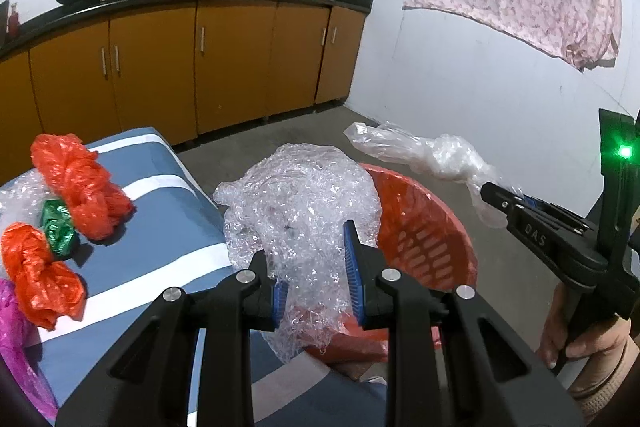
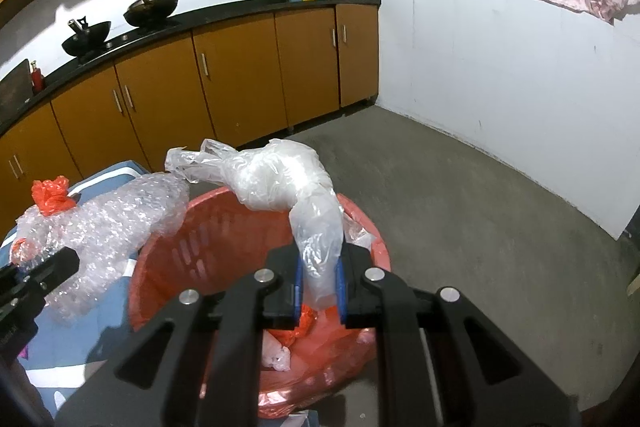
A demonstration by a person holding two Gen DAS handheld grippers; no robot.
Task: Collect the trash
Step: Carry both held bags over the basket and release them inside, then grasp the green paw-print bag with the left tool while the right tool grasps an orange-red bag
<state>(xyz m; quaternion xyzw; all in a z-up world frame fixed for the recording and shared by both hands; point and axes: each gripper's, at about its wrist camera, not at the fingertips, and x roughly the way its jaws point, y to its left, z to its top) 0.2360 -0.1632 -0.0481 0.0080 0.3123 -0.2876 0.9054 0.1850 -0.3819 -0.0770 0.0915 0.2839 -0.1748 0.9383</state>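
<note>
Bubble wrap (image 1: 300, 203) hangs over the red basket's (image 1: 424, 227) rim, beside the striped blue table (image 1: 160, 227); the only legible writing is "DAS" on the right gripper (image 1: 504, 197). The left gripper's (image 1: 316, 267) blue fingers (image 1: 354, 267) are part-closed, pinching the bubble wrap, while the right gripper's fingers (image 2: 341, 287) are clamped on a clear bag (image 2: 288, 179) held above the basket. Orange bags (image 1: 80, 187) and a green wrapper (image 1: 58, 227) lie on the table.
</note>
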